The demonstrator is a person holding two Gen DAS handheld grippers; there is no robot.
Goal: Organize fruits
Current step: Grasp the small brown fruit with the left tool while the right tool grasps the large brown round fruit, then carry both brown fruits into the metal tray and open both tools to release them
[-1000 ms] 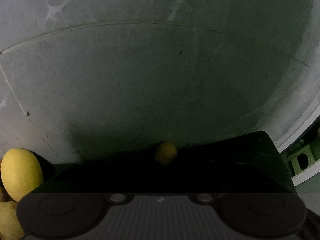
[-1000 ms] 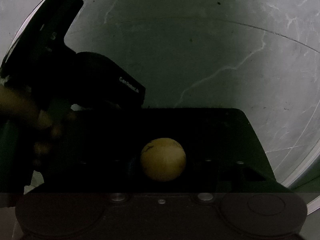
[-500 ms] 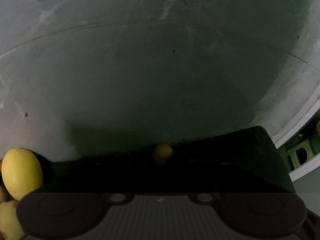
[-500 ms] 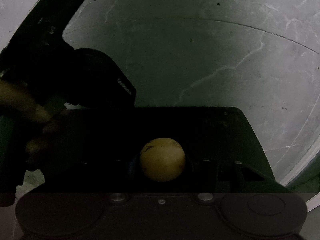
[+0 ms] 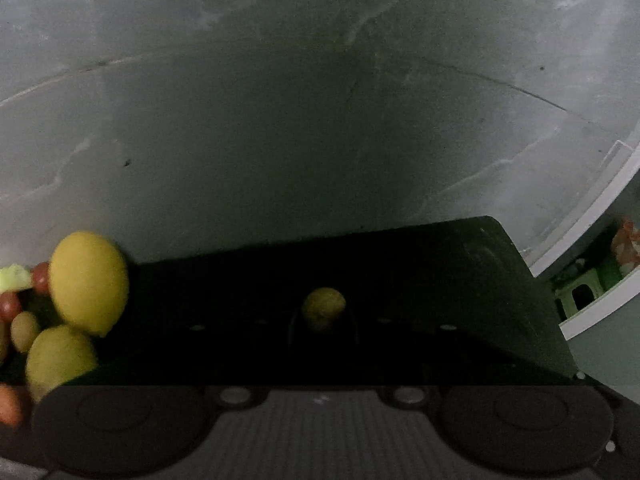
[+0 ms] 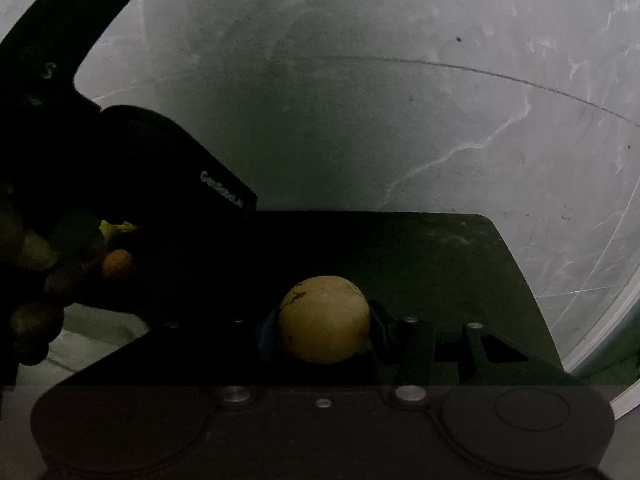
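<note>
Carrying fruit in both grippers above a pale marbled floor [image 5: 280, 140]. Left gripper [image 5: 323, 312] pinching a small yellow-green fruit [image 5: 323, 307], jaws nearly pressed together around it; right gripper [image 6: 324, 326] clamped on a rounder tan fruit [image 6: 324, 324] with dark blemishes. Lemons [image 5: 88, 280] and small red fruits [image 5: 10, 306] heaped at the left view's lower left edge. Likely hazards: the little fruit squirting free of so narrow a pinch, or the smooth round one rolling out if either hand swings sharply.
</note>
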